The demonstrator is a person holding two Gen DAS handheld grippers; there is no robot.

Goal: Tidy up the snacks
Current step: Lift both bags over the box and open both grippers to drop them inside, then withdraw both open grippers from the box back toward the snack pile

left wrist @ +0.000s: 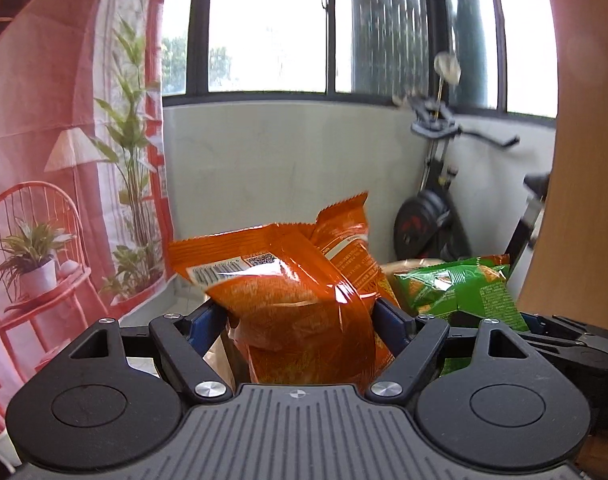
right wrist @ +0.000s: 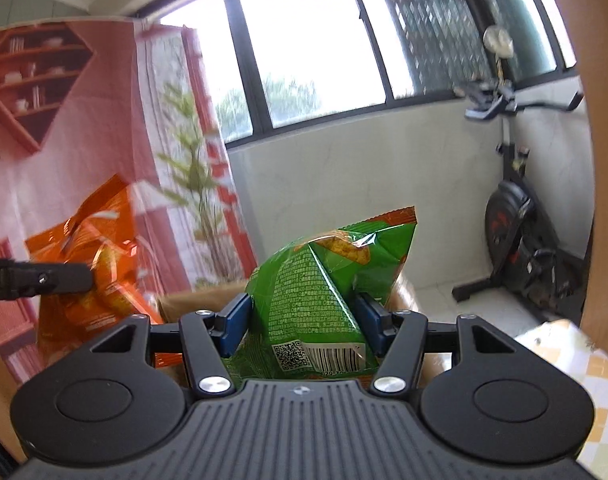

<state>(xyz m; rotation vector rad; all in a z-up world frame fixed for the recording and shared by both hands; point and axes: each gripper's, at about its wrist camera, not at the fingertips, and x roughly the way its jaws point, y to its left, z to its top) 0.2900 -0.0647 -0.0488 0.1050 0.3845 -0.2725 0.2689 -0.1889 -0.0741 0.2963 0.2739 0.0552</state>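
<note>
My left gripper point(left wrist: 300, 316) is shut on an orange snack bag point(left wrist: 296, 292) and holds it up in the air. My right gripper point(right wrist: 304, 316) is shut on a green snack bag point(right wrist: 323, 288), also held up. In the left wrist view the green bag point(left wrist: 459, 284) and the right gripper's body show at the right. In the right wrist view the orange bag point(right wrist: 92, 264) and part of the left gripper show at the left. A brown cardboard box point(right wrist: 200, 300) lies just beyond and below both bags.
A red printed backdrop cloth point(left wrist: 64, 140) hangs at the left. An exercise bike point(right wrist: 519, 232) stands by the white wall under the window. A wooden panel point(left wrist: 583, 160) rises at the right. A checked cloth point(right wrist: 583, 372) shows at lower right.
</note>
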